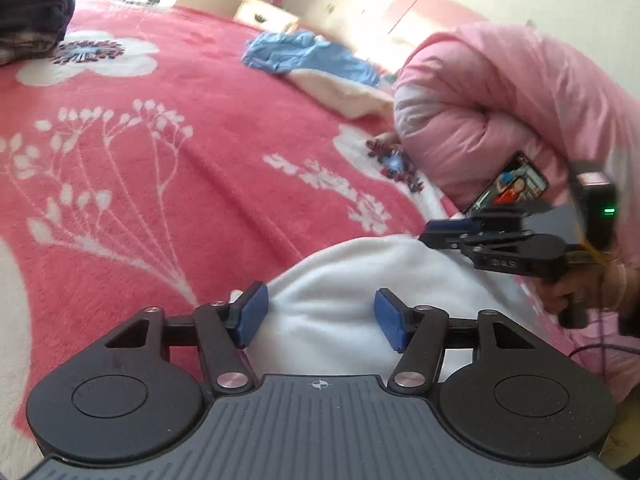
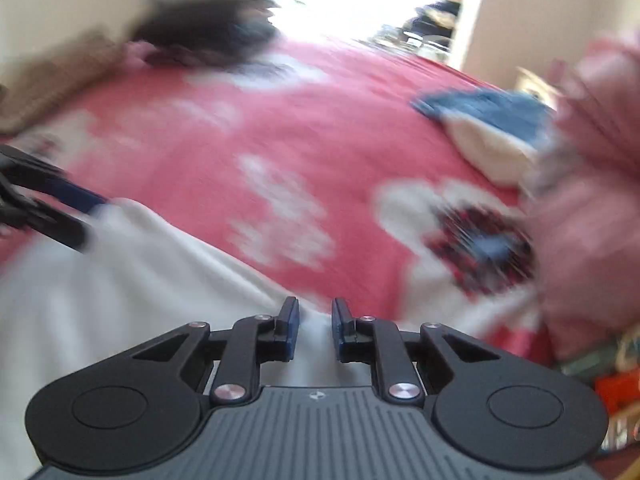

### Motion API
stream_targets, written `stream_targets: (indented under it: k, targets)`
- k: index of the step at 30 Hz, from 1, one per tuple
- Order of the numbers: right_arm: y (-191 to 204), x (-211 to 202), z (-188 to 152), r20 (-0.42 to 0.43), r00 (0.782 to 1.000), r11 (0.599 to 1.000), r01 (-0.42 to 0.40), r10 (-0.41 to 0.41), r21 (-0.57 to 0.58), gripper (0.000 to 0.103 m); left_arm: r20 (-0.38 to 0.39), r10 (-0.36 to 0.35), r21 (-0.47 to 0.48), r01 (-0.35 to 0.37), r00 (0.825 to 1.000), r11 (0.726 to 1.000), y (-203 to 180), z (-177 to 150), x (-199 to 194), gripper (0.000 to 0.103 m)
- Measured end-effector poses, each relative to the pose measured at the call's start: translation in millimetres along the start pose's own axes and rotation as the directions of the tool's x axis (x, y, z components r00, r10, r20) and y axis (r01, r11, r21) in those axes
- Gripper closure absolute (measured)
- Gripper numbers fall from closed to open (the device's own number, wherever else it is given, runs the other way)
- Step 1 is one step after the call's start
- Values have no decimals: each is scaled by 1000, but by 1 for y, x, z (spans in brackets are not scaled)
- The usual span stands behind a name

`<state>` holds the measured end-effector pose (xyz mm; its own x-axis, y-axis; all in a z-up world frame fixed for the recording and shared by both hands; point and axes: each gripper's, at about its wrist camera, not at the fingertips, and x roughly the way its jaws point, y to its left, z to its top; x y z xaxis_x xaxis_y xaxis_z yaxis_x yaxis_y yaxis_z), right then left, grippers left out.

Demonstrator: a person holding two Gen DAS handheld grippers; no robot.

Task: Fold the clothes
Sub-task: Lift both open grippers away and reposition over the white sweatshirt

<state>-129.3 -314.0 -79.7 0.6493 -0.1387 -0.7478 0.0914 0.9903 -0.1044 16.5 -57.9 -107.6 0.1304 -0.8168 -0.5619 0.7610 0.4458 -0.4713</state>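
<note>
A white fleece garment (image 1: 360, 272) (image 2: 100, 300) lies on a red blanket with white flowers (image 1: 200, 160) (image 2: 280, 140). In the left wrist view my left gripper (image 1: 323, 318) stands open over the garment's near part, blue pads wide apart with white cloth showing between them. My right gripper (image 2: 314, 330) has its pads only a narrow gap apart, with white fabric filling that gap. From the left wrist view the right gripper (image 1: 434, 230) is at the garment's far right edge, held by a hand (image 1: 572, 292). The left gripper (image 2: 94, 220) shows blurred at the garment's left corner.
A blue garment (image 1: 304, 56) (image 2: 492, 112) lies on a cream cloth (image 1: 348, 96) at the far side of the bed. The person's pink padded sleeve (image 1: 500, 100) and a lit phone (image 1: 508, 186) are at the right. Dark clothes (image 1: 32, 20) (image 2: 208, 36) are piled at the far left.
</note>
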Motion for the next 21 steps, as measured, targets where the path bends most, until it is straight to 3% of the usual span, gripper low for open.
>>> stream_targets:
  k: [3, 4, 7, 8, 10, 12, 15, 17, 18, 20, 21]
  targets:
    - [-14, -3, -1, 12, 1000, 996, 21, -22, 92, 85, 3, 5, 6, -5, 1000, 1000, -1, 5, -3, 43]
    - [-10, -11, 4, 39, 999, 998, 4, -7, 65, 83, 3, 7, 6, -7, 1000, 1000, -1, 5, -2, 43]
    - [3, -30, 14, 103, 988, 993, -119, 118, 3, 83, 7, 14, 4, -14, 1000, 1000, 0, 5, -1, 43]
    - [9, -27, 15, 90, 984, 988, -150, 151, -22, 85, 11, 19, -5, -19, 1000, 1000, 1, 5, -1, 43]
    - [8, -17, 12, 48, 993, 994, -103, 104, -24, 84, 20, 19, -35, -18, 1000, 999, 2, 7, -4, 43]
    - [-2, -13, 11, 33, 999, 999, -36, 35, 29, 76, 32, 22, -53, -20, 999, 998, 4, 9, -8, 42]
    - [-18, -8, 9, 7, 998, 993, 60, -61, 104, 78, 50, 36, -79, -32, 998, 996, 9, 10, -19, 41]
    - [-15, -23, 16, 54, 998, 995, -32, 27, 95, 78, 60, 52, -99, -46, 997, 994, 12, 10, -25, 41]
    - [-5, -31, 20, 73, 991, 992, -116, 112, 57, 78, 69, 57, -107, -49, 996, 993, 13, 10, -29, 41]
    - [14, -46, 29, 100, 955, 960, -279, 280, -24, 78, 84, 48, -117, -38, 995, 992, 12, 9, -36, 40]
    - [26, -52, 32, 91, 925, 929, -365, 370, -67, 78, 83, 36, -114, -26, 996, 993, 11, 7, -37, 40]
